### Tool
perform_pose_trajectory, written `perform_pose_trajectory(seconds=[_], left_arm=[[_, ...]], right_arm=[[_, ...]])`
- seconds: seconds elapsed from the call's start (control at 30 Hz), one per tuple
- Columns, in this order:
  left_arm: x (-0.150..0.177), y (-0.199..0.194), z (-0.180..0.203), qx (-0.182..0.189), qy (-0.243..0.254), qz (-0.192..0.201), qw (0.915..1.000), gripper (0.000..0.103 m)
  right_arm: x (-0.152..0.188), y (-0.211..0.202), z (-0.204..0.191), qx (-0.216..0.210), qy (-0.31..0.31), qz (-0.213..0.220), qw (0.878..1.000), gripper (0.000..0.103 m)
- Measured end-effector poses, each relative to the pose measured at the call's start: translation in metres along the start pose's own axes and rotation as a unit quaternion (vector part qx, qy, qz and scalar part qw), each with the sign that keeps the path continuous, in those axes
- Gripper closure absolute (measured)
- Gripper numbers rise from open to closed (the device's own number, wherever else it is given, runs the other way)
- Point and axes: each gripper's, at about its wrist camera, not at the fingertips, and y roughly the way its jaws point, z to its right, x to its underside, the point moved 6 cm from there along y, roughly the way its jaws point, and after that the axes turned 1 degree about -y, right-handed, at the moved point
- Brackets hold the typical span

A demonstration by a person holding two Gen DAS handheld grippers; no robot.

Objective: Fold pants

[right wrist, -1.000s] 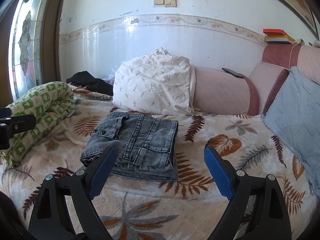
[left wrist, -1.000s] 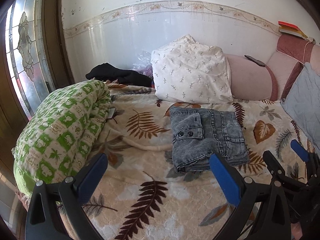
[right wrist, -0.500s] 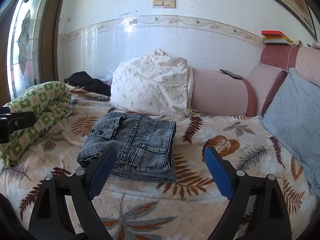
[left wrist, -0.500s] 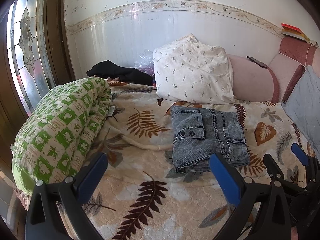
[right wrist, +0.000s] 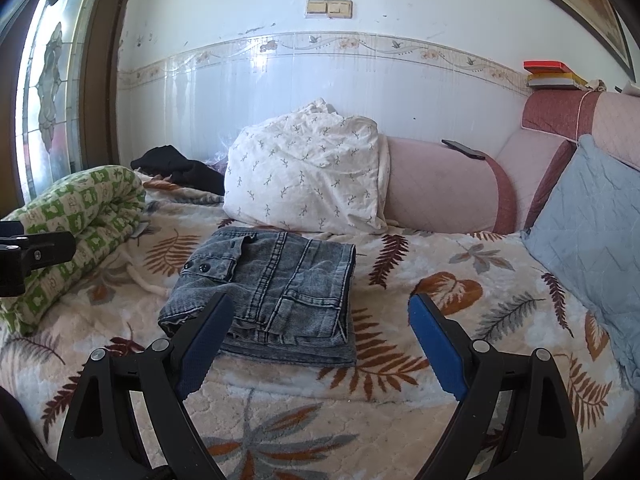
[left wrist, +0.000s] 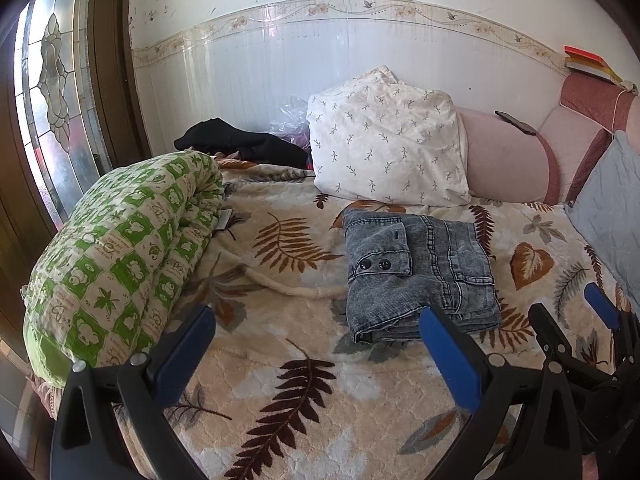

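Pants (right wrist: 272,288) folded on bedspread (right wrist: 400,360), beyond both grippers' spread, empty fingers (right wrist: 204,340).

The pants (left wrist: 416,268) were a washed, mottled grey-blue denim with two dark buttons. The bed cover (left wrist: 304,400) under them was cream, patterned with brown, rust and grey fern leaves. The rolled quilt (left wrist: 120,256) was a green-and-white check with small printed figures. The pillow (left wrist: 388,152) was off-white with sparse grey-green sprigs. The bolster (left wrist: 504,160) was pale pink with a darker rose band, the cushion (right wrist: 588,216) light blue and quilted. Both tongs, the left tongs (left wrist: 316,344) and the right tongs (right wrist: 320,332), were black with blue pads.
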Motion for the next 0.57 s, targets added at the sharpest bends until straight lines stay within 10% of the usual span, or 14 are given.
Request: perform_pose_trajectory(seconds=[0.57], left_arm=[[0.0015, 0.0049, -0.0051, 0.001, -0.008, -0.006, 1.0, 0.0]], right_arm=[[0.0013, 0.0023, -0.0101, -0.002, -0.011, -0.001, 1.0, 0.013]])
